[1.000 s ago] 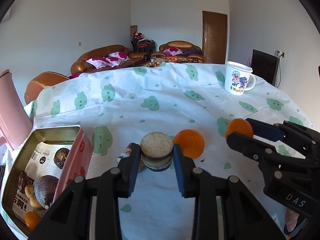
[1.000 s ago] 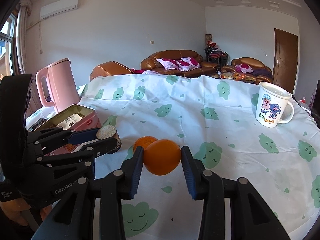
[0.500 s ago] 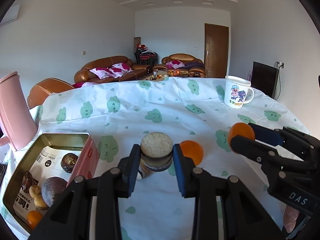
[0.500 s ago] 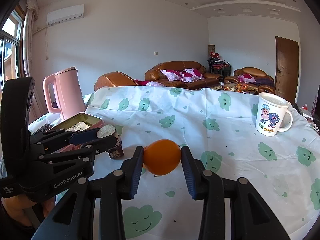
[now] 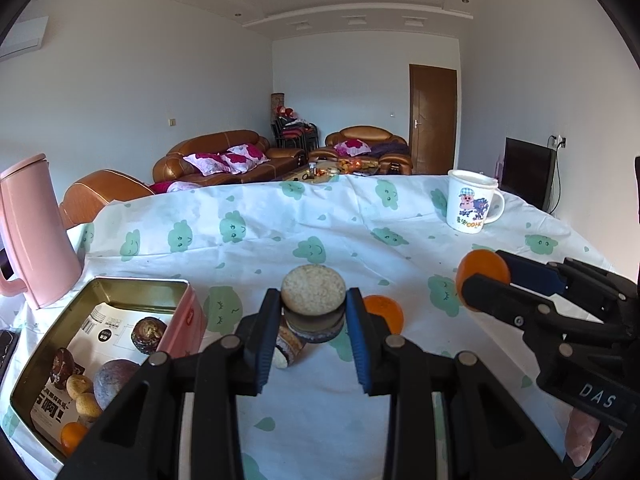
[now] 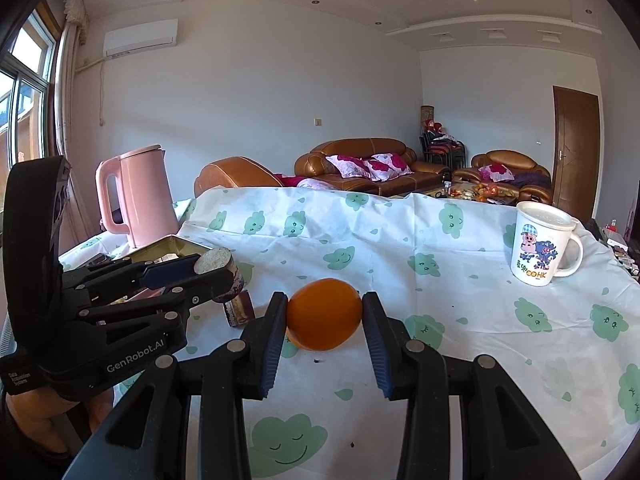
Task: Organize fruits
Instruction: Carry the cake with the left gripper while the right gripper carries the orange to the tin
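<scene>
At the far left of the table (image 5: 304, 432) stands a pink kettle (image 5: 34, 228), and just beside it sits the open tin (image 5: 182, 286) where I judge the fruit belongs. Several pieces already lie in it on a printed sheet: dark round ones, a few small tan ones and a small orange one in the near corner, so part of the sorting looks done.

In my left gripper (image 5: 313, 314) the fingers are clamped on a round dark-sided fruit (image 5: 313, 290) with a pale cut top, held clear above the cloth. Under it a small striped piece (image 5: 289, 345) lies on the table; I cannot tell what it is. Just to the right of my left fingers, a loose orange (image 5: 385, 312) rests on the cloth, not yet collected.

Further right, my right gripper (image 6: 325, 320) has its fingers pressed on either side of an orange (image 6: 324, 314), lifted off the table. A cartoon mug (image 6: 538, 246) stands well apart at the far right.

So I reckon I am mid-way: two fruits are in hand and need carrying left to the tin, and the loose orange remains after that.
</scene>
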`<action>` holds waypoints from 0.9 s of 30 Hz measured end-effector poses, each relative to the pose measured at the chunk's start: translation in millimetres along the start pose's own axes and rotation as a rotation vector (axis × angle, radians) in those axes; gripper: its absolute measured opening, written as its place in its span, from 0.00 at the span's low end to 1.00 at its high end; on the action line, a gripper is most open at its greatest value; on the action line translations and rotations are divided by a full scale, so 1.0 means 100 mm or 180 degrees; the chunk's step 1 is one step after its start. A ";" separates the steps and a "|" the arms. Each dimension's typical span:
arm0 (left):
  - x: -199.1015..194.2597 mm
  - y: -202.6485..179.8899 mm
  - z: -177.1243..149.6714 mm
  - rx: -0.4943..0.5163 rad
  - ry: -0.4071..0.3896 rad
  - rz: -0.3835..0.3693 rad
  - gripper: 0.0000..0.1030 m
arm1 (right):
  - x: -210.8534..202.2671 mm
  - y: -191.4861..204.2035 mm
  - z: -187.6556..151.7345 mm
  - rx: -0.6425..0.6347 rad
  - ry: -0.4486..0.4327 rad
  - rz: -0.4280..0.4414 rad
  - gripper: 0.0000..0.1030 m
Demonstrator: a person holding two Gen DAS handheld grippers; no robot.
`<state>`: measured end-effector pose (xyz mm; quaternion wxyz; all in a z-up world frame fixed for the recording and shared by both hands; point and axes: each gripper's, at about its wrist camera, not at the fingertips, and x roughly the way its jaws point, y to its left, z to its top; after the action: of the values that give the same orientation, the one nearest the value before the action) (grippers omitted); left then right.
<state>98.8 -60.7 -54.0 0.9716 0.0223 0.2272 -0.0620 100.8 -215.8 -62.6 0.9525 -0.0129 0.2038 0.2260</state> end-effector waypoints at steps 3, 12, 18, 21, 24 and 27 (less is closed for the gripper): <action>-0.02 0.00 0.00 0.0003 -0.0042 0.0007 0.33 | -0.03 0.01 0.00 -0.0016 -0.0041 -0.0002 0.39; -0.10 -0.01 -0.01 0.0006 -0.0147 0.0041 0.33 | -0.08 0.04 0.00 -0.0064 -0.0138 -0.0023 0.39; -0.15 -0.01 -0.01 0.0007 -0.0230 0.0073 0.33 | -0.12 0.05 0.00 -0.0089 -0.0188 -0.0044 0.39; -0.16 0.00 -0.01 -0.0005 -0.0252 0.0069 0.33 | -0.13 0.06 0.00 -0.0103 -0.0211 -0.0070 0.39; -0.16 0.00 -0.01 -0.0013 -0.0255 0.0068 0.33 | -0.12 0.08 0.00 -0.0136 -0.0200 -0.0091 0.39; -0.17 0.01 -0.02 -0.0028 -0.0265 0.0056 0.33 | -0.11 0.09 0.00 -0.0154 -0.0191 -0.0103 0.39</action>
<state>82.7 -57.6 -48.0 0.9808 0.0174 0.1867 -0.0533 87.6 -212.4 -57.4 0.9611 -0.0324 0.1694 0.2157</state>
